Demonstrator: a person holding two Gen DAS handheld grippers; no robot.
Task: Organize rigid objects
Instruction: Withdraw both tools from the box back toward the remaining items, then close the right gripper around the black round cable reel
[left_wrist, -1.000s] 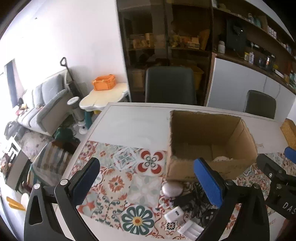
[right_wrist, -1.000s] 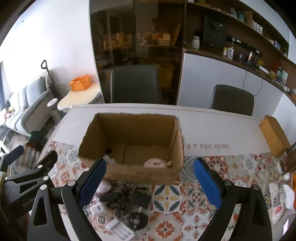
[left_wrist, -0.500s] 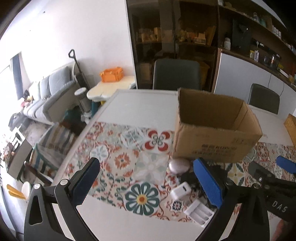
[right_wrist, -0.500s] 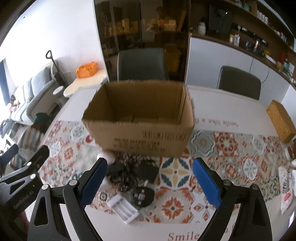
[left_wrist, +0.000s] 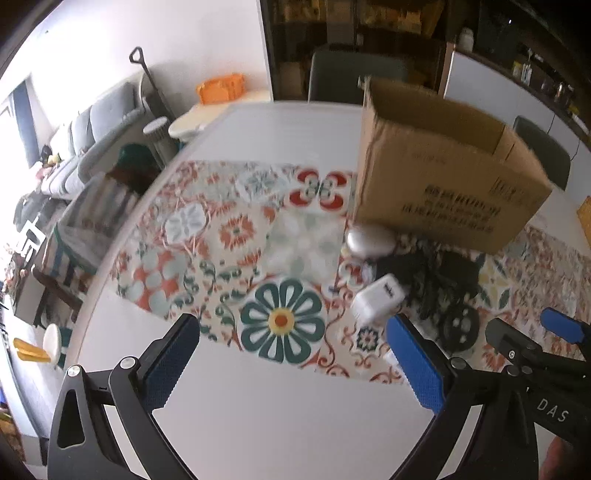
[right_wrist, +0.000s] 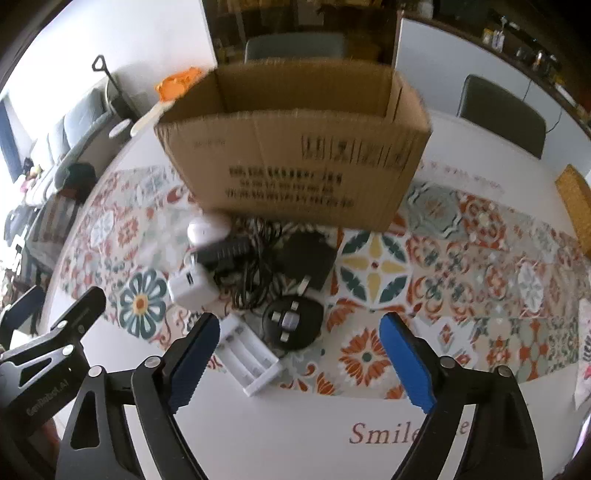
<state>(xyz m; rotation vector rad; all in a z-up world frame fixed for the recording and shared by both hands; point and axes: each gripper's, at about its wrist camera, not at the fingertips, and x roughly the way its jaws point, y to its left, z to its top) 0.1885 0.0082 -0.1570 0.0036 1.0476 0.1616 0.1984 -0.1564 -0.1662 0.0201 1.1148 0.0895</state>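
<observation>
while the right gripper (right_wrist: 299, 345) hovers with nothing between its closing blue-padded jaws, the left gripper (left_wrist: 291, 354) hangs spread and empty. a white plastic battery charger (right_wrist: 249, 354), round black plug adapter (right_wrist: 291, 323), white cube charger (right_wrist: 190, 286) and tangled black cables (right_wrist: 255, 266) lie before the brown cardboard box (right_wrist: 295, 147) on the patterned table mat (right_wrist: 461, 258).

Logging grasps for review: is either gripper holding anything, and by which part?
Nothing is held. Left gripper is open; right gripper jaws are closing, empty.
</observation>
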